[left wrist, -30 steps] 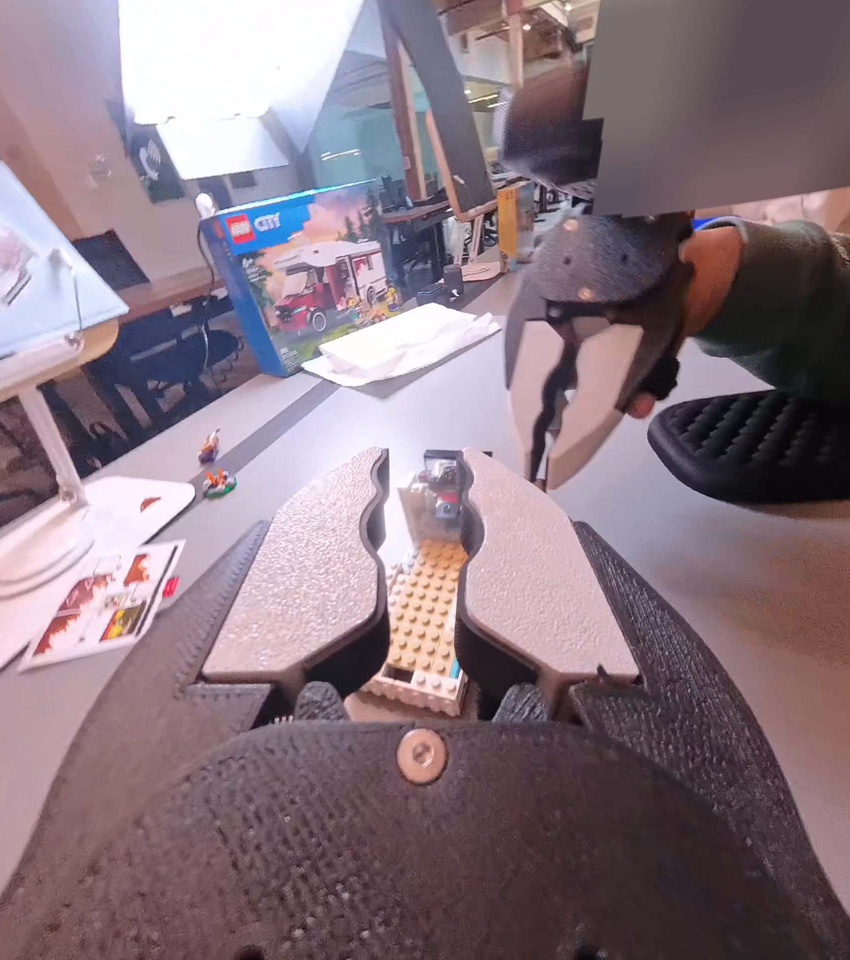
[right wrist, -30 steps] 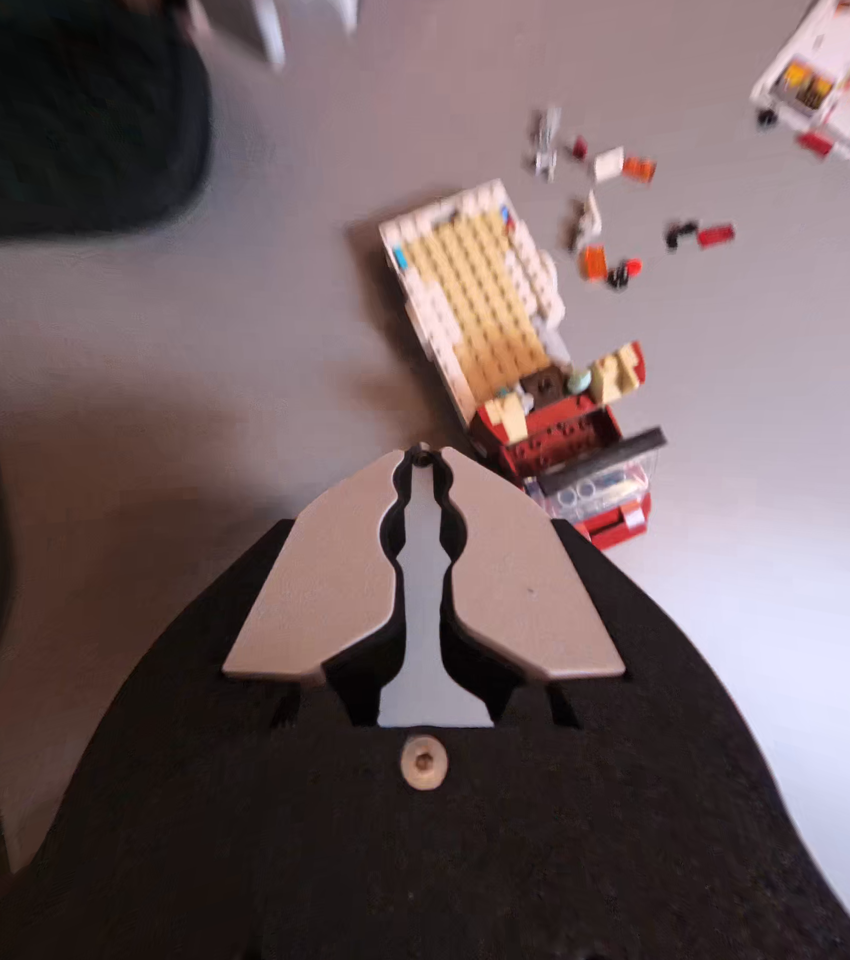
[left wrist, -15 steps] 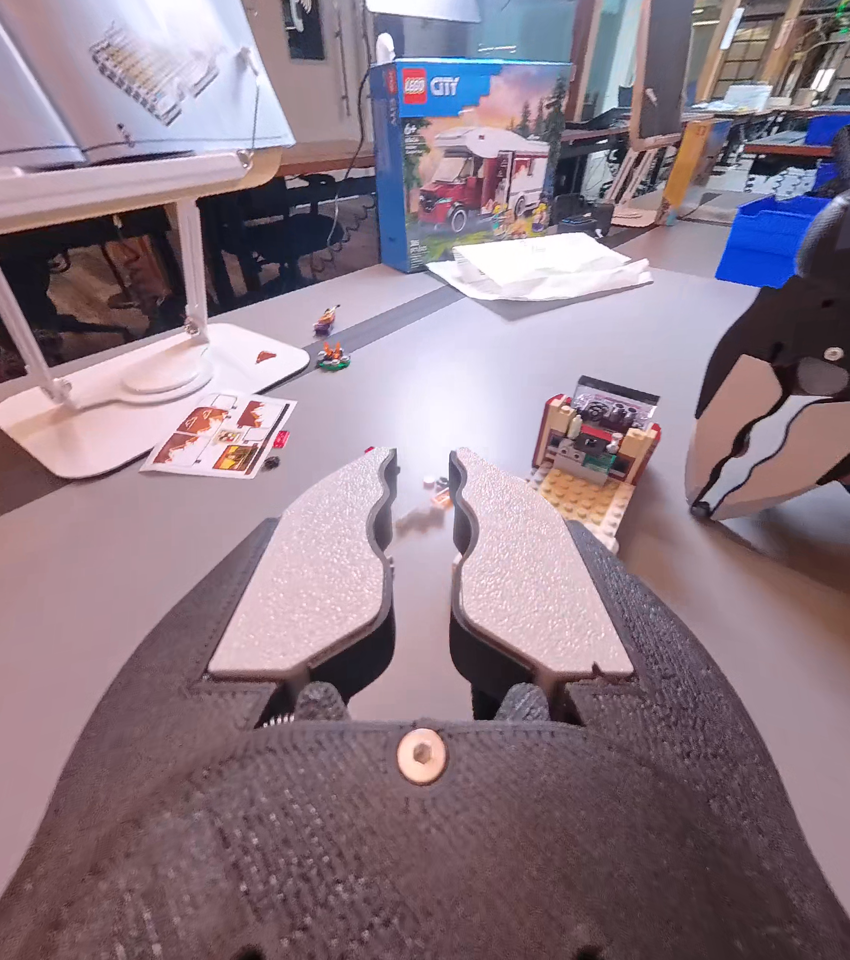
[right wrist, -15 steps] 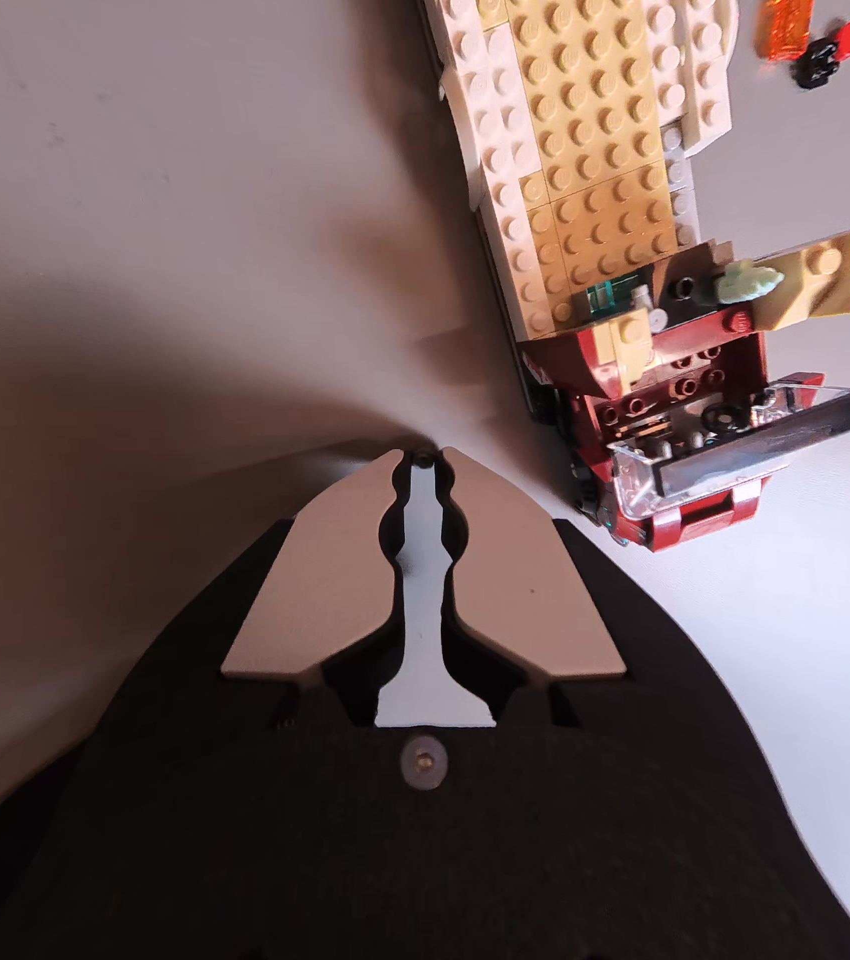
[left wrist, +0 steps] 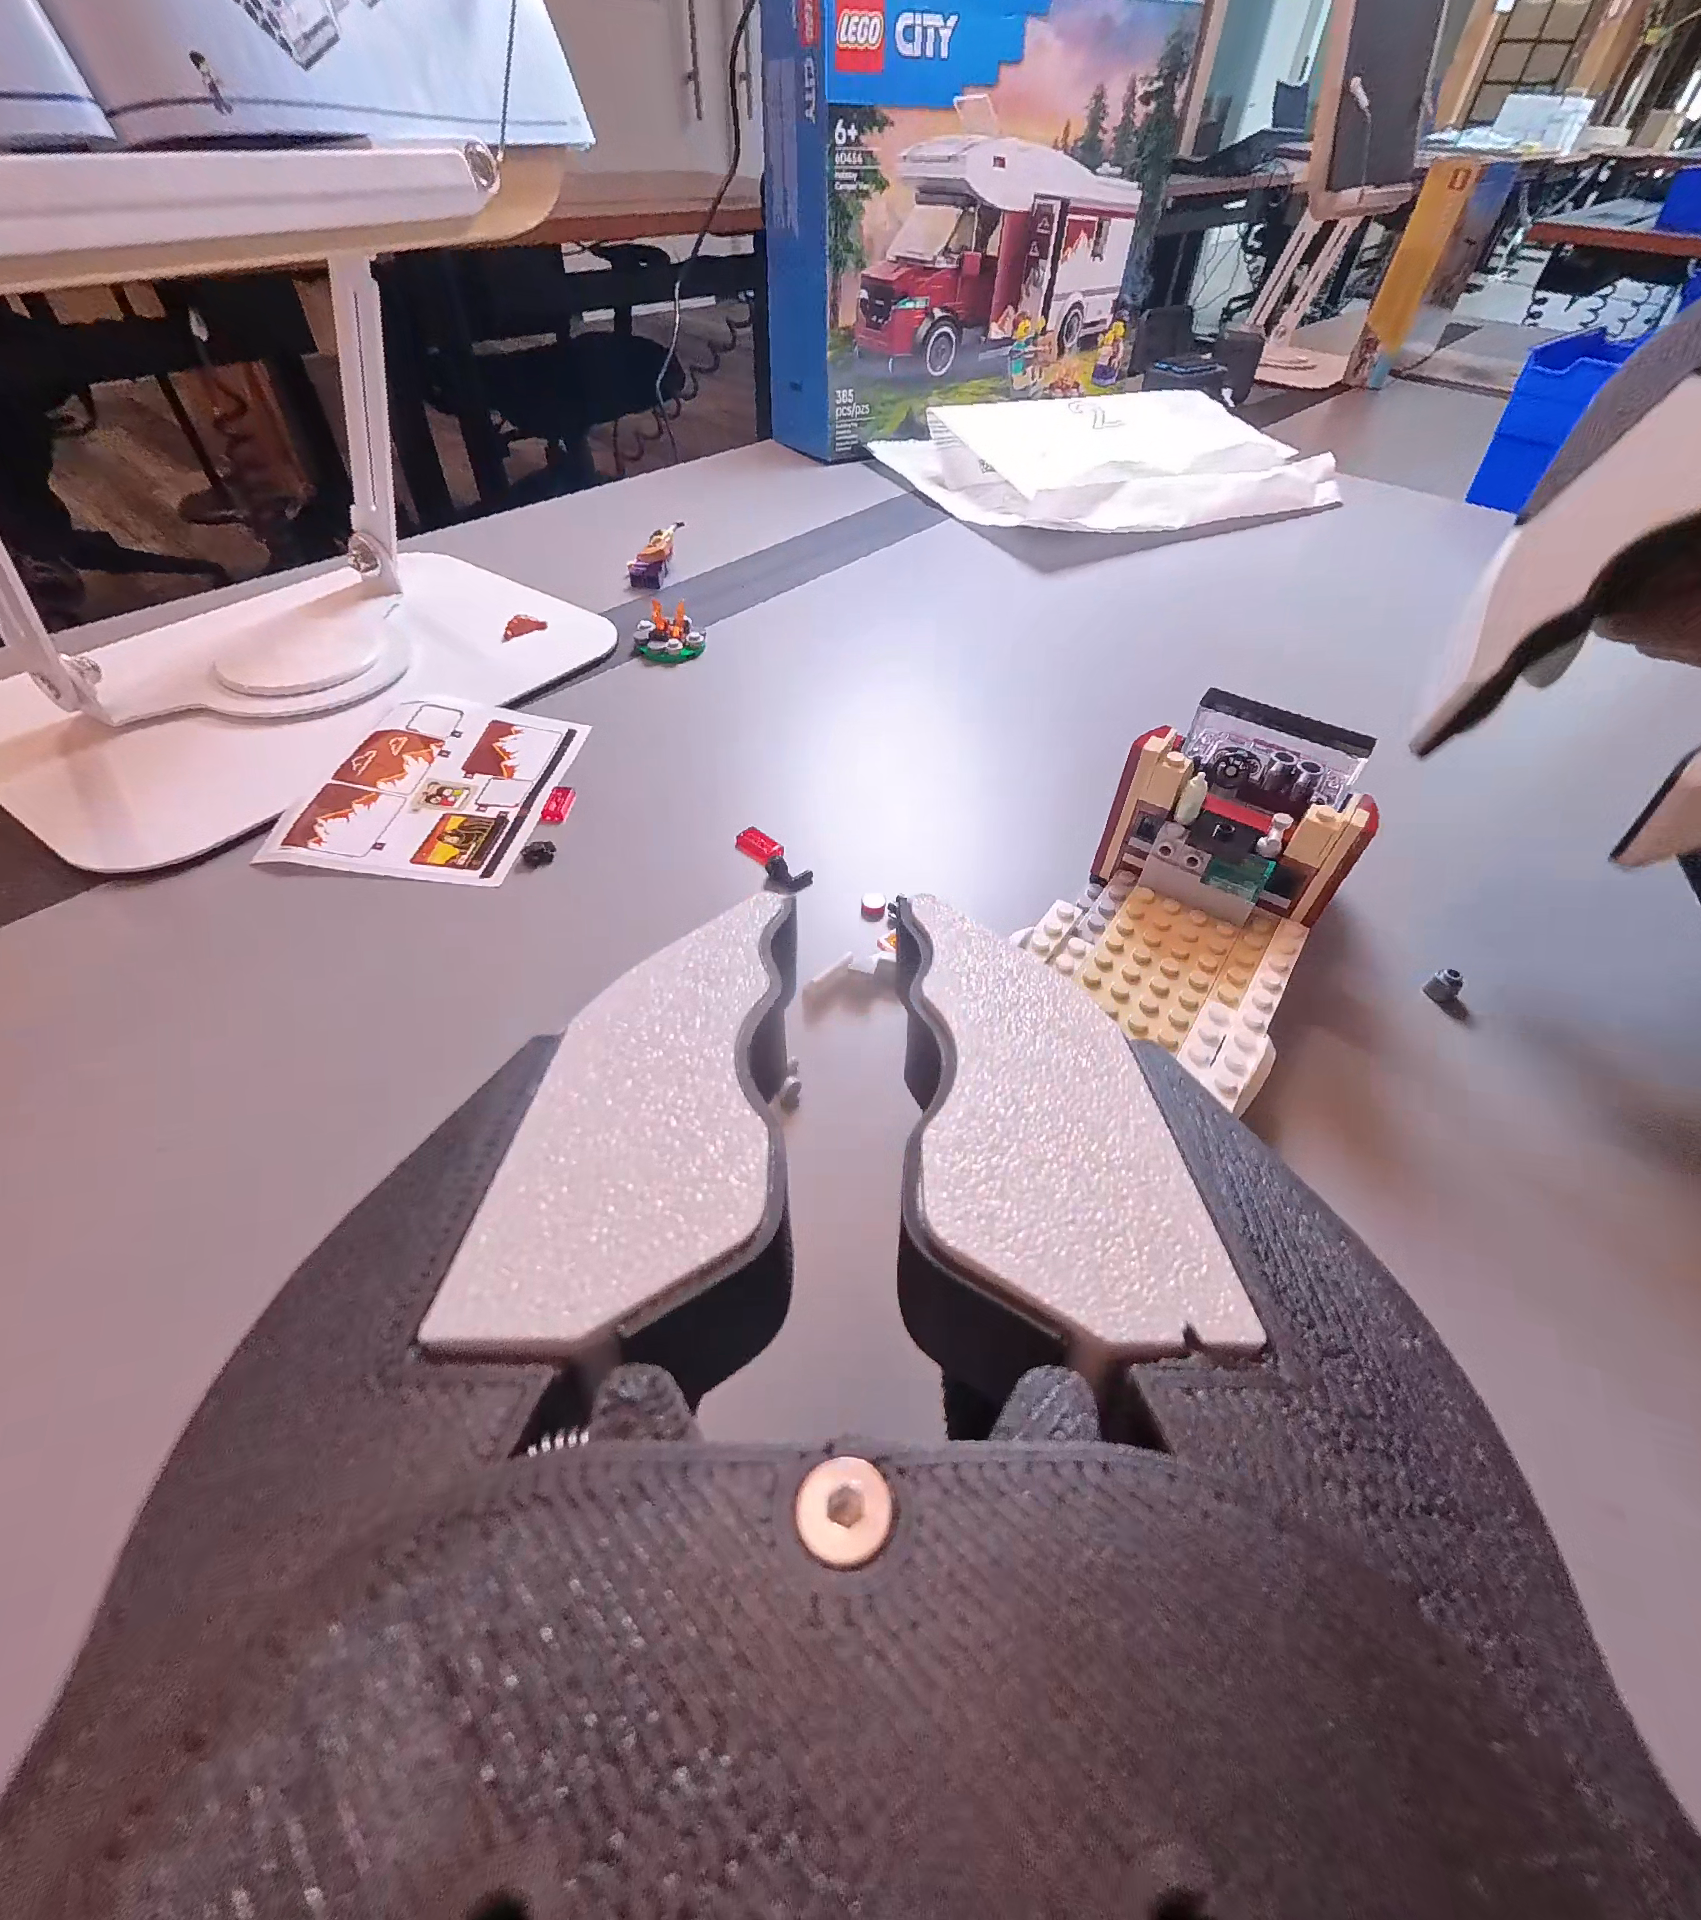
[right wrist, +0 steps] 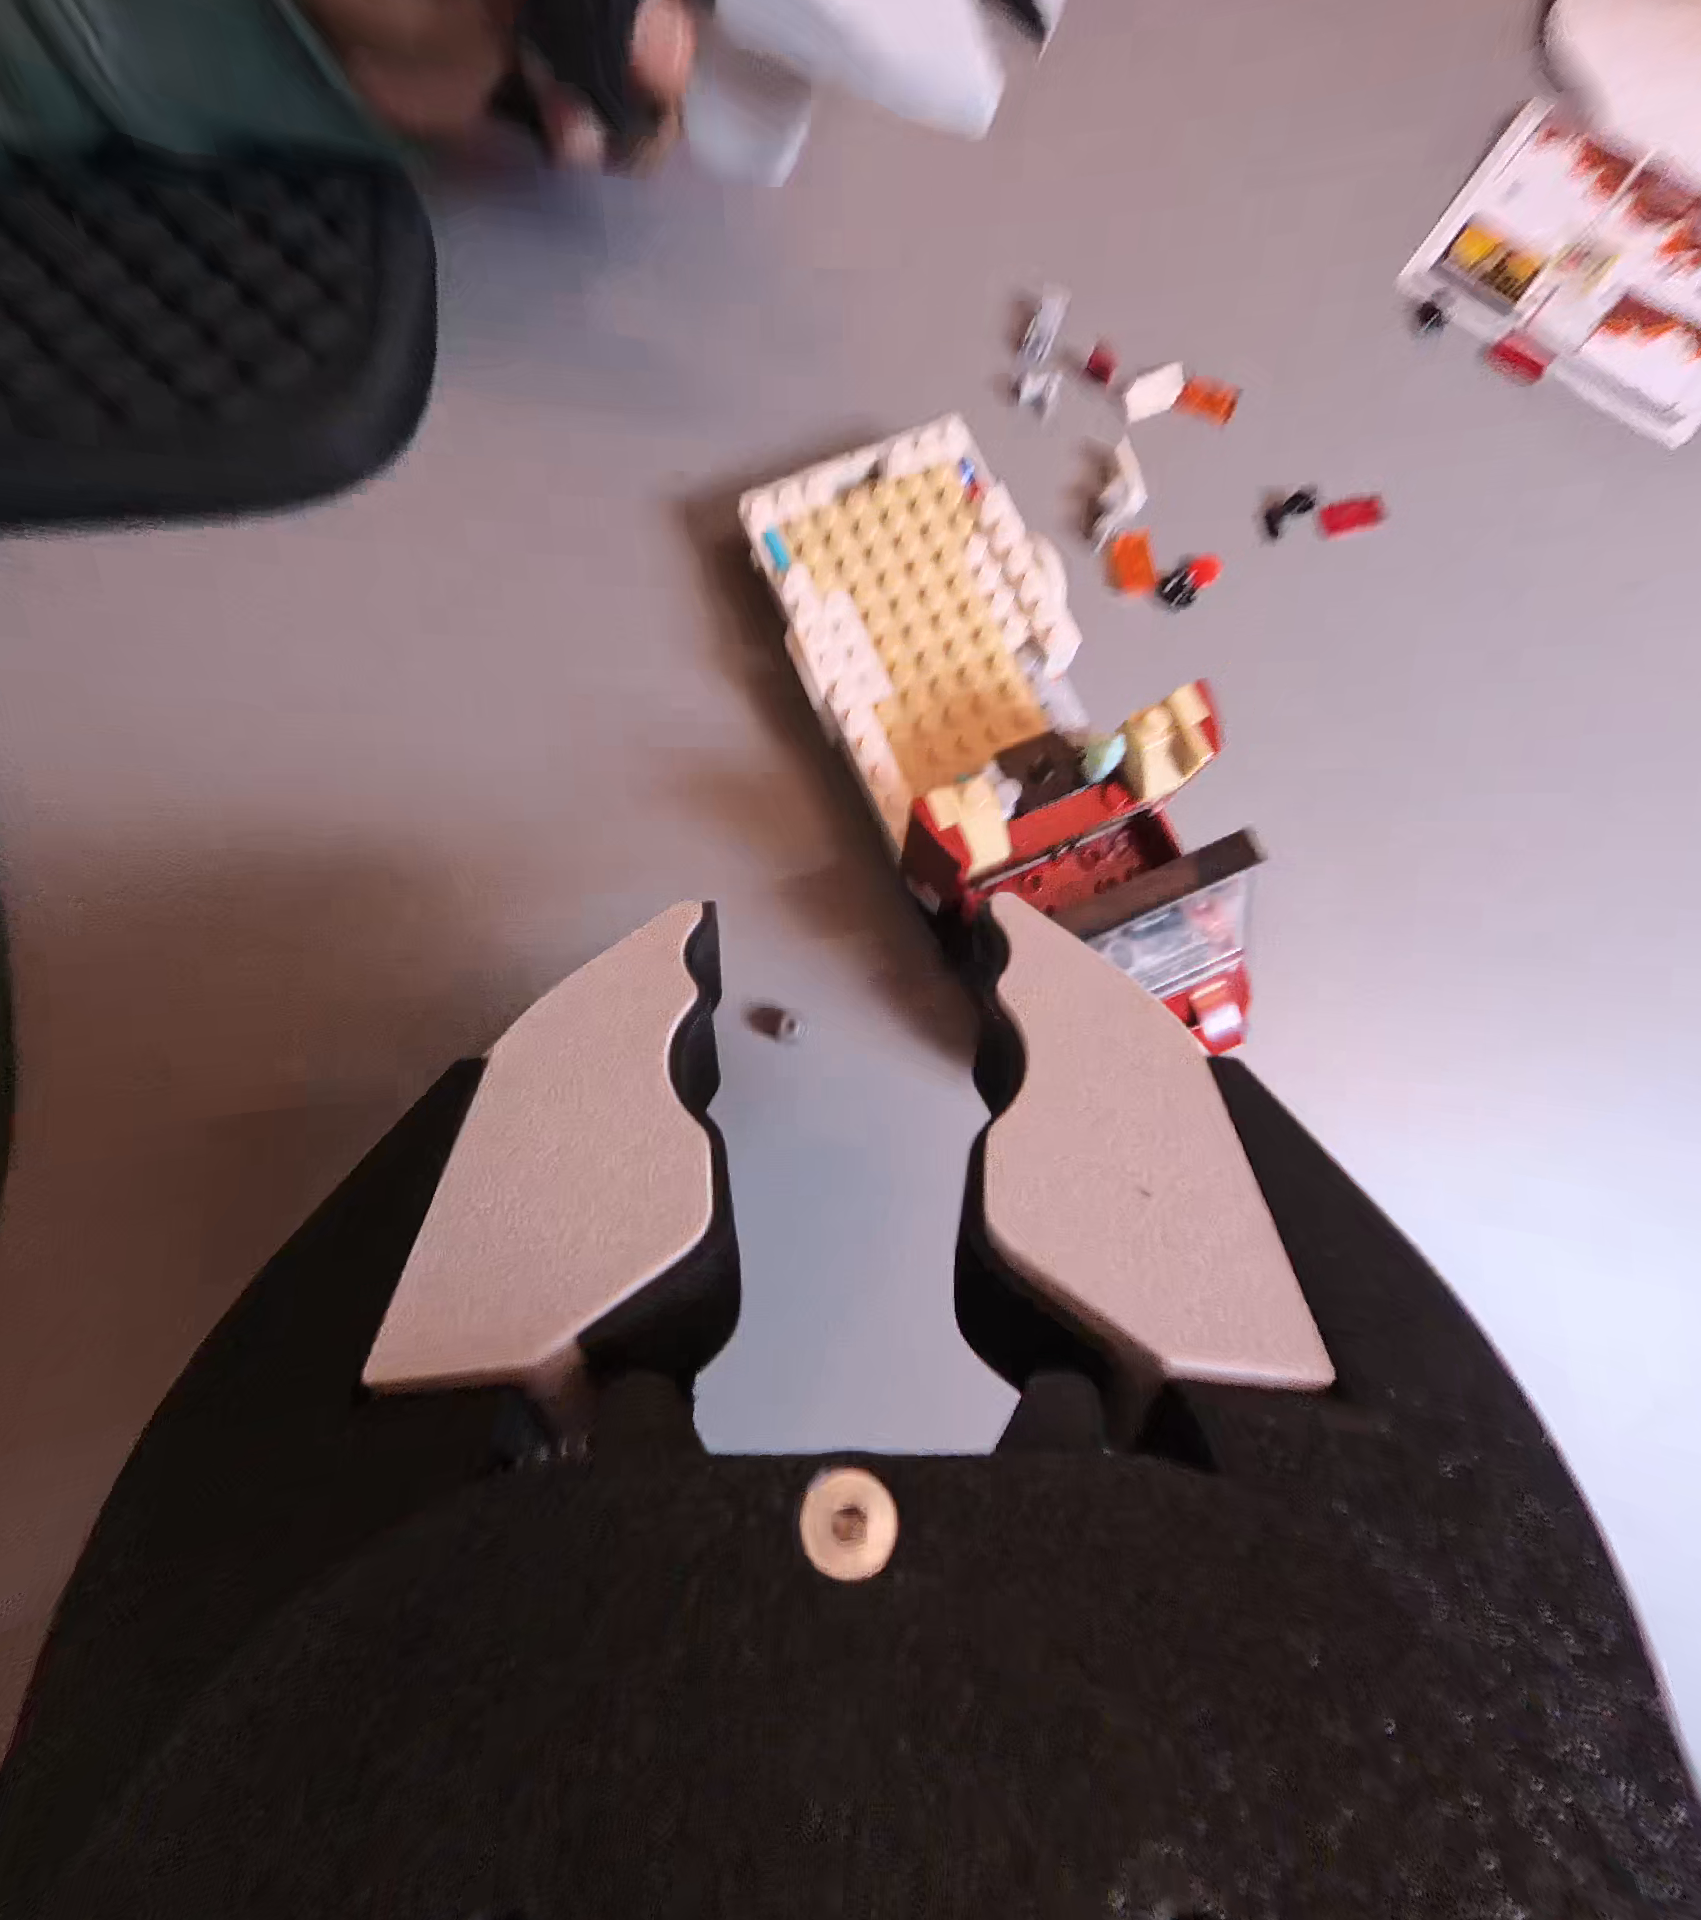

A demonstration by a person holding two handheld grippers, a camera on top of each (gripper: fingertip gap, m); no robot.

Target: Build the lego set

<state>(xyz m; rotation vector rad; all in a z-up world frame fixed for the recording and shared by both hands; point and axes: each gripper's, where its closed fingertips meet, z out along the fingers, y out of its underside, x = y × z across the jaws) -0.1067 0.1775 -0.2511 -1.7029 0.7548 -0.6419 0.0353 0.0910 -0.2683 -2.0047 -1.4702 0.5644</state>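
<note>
One grey table [left wrist: 202, 1091] is shown. One book stand [left wrist: 202, 717] and one set box [left wrist: 950, 218] are placed at its far side, with one white paper bag [left wrist: 1106, 468] before the box. One half-built camper [left wrist: 1210, 894] is seen mid-table, right of the left gripper [left wrist: 846, 914], whose jaws are parted and empty. The right gripper [right wrist: 851, 925] is likewise spread, empty. One sticker sheet [left wrist: 430, 795] is noted. One small grey stud [right wrist: 775, 1022] is counted beside the camper; further loose pieces [right wrist: 1152, 488] are too blurred to be counted.

Half-built red-and-tan camper [left wrist: 1201, 904], loose pieces [right wrist: 1152, 488] beside
</note>
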